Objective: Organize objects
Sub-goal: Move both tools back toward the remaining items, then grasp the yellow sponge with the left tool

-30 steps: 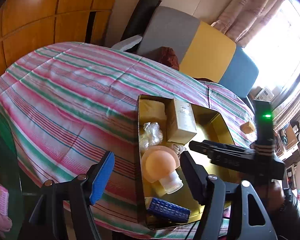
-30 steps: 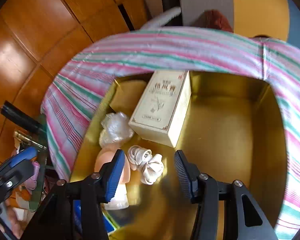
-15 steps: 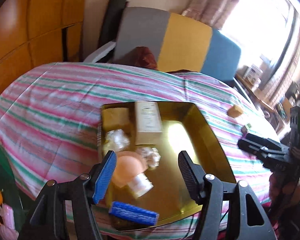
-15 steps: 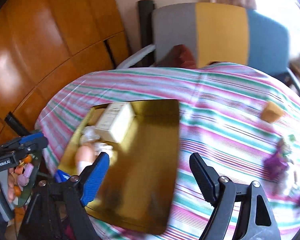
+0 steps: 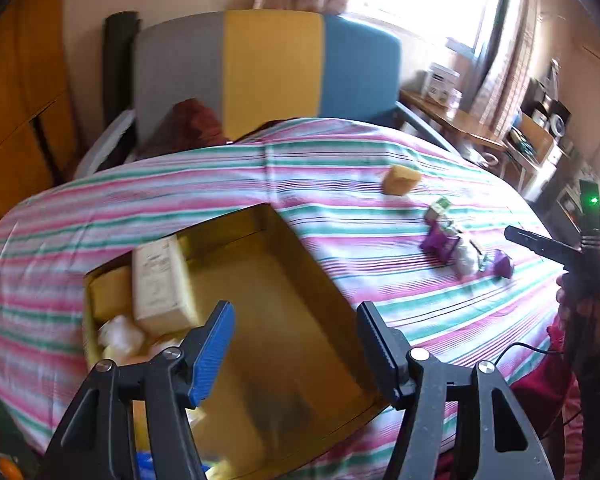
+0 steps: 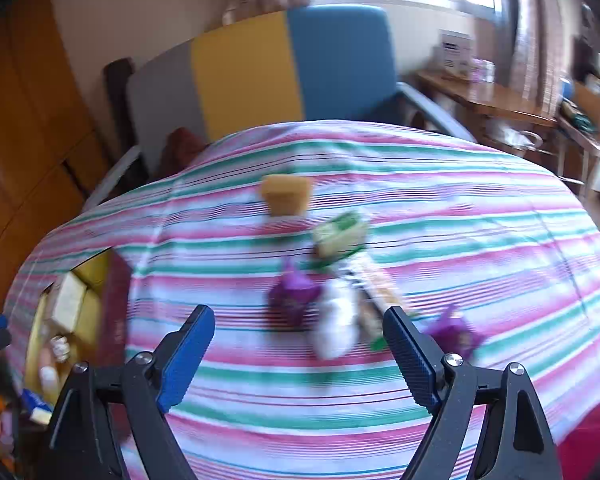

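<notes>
Both our views have swung away from the gold tray toward the loose things on the striped cloth; a second ago the right gripper hung low over the tray beside the white knot of cord, and now the tray sits at the far left edge of the right wrist view.

Our left gripper (image 5: pixel 294 342) stands well open with nothing between its fingers, and behind it lies the gold tray (image 5: pixel 300 248) in the lower middle of the left wrist view. A cream box (image 5: pixel 158 284) lies in the tray's upper left part, with a yellow sponge (image 5: pixel 110 292) just to its left and some pale crumpled things below it, blurred.

Our right gripper (image 6: pixel 300 350) has its jaws opening wide, and they grip nothing. Past its fingers, in the middle of the frame, a blurred cluster lies on the striped cloth (image 6: pixel 480 240): a purple packet (image 6: pixel 294 292), a white bundle (image 6: pixel 336 328) touching it on the right, a green and cream box (image 6: pixel 340 234) above them, and a second purple packet (image 6: pixel 458 330) at the right finger. An orange block (image 6: pixel 286 194) sits apart, higher up the cloth.

A chair with grey, yellow and blue panels (image 5: pixel 272 68) stands beyond the cloth in the upper part of the frame.
</notes>
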{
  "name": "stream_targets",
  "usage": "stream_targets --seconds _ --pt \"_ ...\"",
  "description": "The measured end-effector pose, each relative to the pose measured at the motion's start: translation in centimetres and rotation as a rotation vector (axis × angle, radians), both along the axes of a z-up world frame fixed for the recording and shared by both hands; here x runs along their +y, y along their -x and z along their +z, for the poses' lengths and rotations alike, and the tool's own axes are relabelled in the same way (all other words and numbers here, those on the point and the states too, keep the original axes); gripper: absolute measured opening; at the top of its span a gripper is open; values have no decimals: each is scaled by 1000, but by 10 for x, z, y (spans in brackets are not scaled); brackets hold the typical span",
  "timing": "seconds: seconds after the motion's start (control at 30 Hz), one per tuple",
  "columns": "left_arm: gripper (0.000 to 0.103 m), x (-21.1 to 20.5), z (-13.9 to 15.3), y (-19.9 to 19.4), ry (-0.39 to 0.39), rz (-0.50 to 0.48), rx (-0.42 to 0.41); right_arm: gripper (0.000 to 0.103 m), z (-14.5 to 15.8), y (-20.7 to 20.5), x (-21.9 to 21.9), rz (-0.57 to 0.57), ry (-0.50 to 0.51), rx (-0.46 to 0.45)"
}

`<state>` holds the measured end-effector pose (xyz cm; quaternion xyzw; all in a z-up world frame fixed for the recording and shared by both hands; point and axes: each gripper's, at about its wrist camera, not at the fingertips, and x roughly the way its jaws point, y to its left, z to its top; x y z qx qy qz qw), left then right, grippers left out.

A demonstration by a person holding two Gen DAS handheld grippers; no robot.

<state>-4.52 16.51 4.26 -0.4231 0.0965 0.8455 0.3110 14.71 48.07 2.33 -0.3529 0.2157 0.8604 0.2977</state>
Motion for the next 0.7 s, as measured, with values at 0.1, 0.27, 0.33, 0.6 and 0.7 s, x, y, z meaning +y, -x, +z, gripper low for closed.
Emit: stream_targets --seconds 0.1,0.27,0.33,0.6,0.7 --pt "64 30 4 4 -6 -41 -10 87 -12 -26 31 -112 2 -7" --pt "64 88 4 15 -20 -99 -59 87 -33 -65 66 -260 123 78" --pt "64 115 -1 22 -20 -126 -84 87 -32 -74 71 -290 143 120" --pt "66 211 -39 67 15 -113 -226 91 -34 -70 66 -268 177 167" --pt "80 241 -46 82 31 -108 -208 91 -36 -67 63 -246 179 163"
